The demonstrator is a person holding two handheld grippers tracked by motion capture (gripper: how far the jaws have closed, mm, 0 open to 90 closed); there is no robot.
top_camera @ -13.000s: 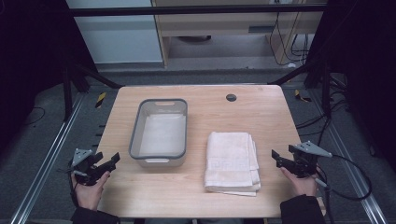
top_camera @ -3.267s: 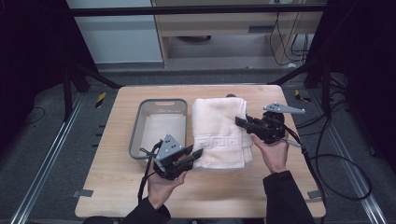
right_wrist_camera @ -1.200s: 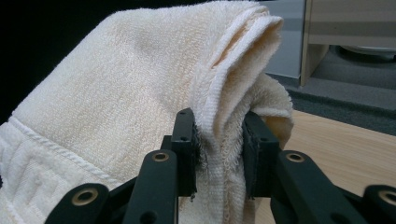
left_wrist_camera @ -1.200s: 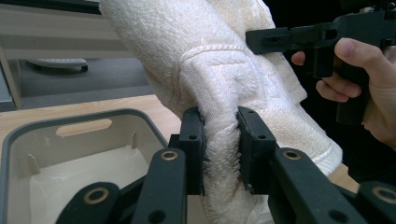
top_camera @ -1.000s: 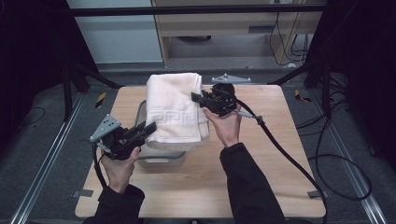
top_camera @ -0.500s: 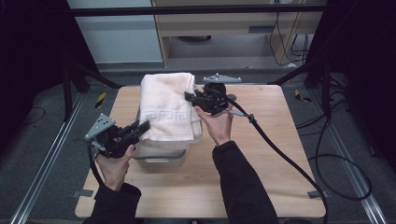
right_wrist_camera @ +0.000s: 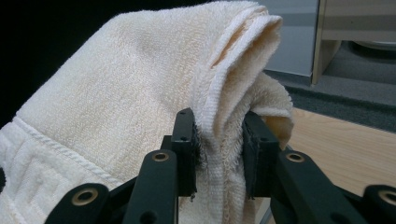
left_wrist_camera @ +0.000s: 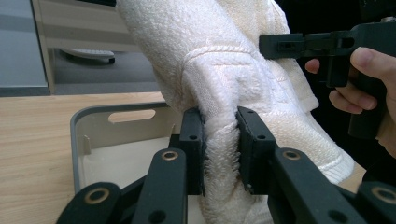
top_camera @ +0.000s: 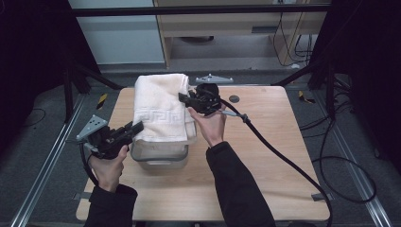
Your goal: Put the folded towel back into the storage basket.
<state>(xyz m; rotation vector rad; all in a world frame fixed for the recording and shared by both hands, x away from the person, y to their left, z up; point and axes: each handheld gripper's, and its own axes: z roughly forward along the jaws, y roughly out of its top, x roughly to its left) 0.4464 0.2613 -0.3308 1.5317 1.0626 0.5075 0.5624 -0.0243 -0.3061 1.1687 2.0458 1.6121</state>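
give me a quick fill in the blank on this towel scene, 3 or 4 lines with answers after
1. Both claws are shut on the white ____, which hangs between them.
2. The left claw pinches the towel directly above the grey ____.
3. The right claw grips the towel at its edge ____ from the person.
4. The bin stands on a ____ table.

Missing words: towel; bin; farther; wooden

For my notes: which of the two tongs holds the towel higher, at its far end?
The right tongs: they pinch the towel near its raised far end, while the left tongs grip its near edge over the bin.
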